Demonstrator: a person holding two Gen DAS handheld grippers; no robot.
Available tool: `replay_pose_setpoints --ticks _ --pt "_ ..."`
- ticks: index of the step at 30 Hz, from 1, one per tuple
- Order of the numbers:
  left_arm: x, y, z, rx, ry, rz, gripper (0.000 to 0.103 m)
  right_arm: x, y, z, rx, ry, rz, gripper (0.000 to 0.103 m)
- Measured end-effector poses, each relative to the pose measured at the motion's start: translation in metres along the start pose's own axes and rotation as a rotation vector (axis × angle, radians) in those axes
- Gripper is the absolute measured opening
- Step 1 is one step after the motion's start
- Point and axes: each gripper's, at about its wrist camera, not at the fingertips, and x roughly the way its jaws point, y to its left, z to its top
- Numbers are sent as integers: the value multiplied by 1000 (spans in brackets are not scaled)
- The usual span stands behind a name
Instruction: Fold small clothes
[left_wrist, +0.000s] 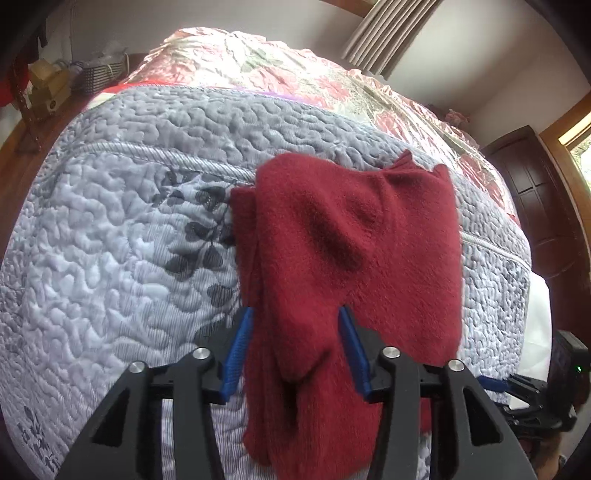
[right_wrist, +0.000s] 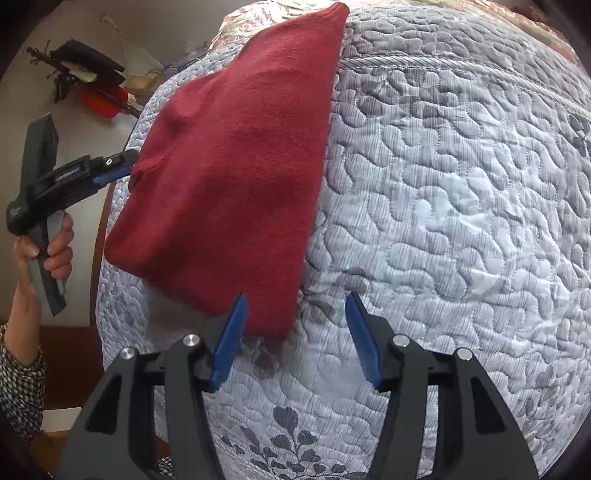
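Note:
A dark red knit garment (left_wrist: 351, 251) lies folded on the grey quilted bedspread (left_wrist: 110, 240). My left gripper (left_wrist: 296, 309) is open, and the near part of the garment runs between its blue fingers (left_wrist: 240, 343). In the right wrist view the same garment (right_wrist: 240, 166) stretches away up the bed, its near corner lying between the fingers of my open right gripper (right_wrist: 297, 294), closer to the left finger. A hand (right_wrist: 48, 243) holds the left gripper (right_wrist: 110, 176) against the garment's left edge. The right gripper (left_wrist: 517, 391) shows at the left wrist view's right edge.
A pink floral quilt (left_wrist: 277, 62) covers the far part of the bed. A basket and boxes (left_wrist: 92, 74) stand on a wooden surface beyond the bed's left side. A dark wooden cabinet (left_wrist: 539, 206) is at the right. Bare bedspread (right_wrist: 461, 221) spreads right of the garment.

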Motion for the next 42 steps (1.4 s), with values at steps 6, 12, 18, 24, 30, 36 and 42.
replay_pose_setpoints --ticks 6,12,18,24,30,36,42 --pt "-4 -14 -46 38 63 -23 63 30 0 3 65 54 53 57" --pt "29 -5 -58 -4 137 12 13 51 -4 3 130 86 139 23" --pt "10 14 -56 -78 98 -60 9 10 10 -3 71 5 190 18" --pt "38 15 -70 -34 143 -15 11 45 3 -4 67 89 80 19" --pt "27 8 -62 9 157 -15 37 33 6 5 -12 95 47 41" --pt "-8 22 -14 -46 34 -32 62 -8 -3 41 -40 -35 9 43" --pt "41 17 62 -91 31 -11 63 -4 -7 86 -52 -77 -82 45"
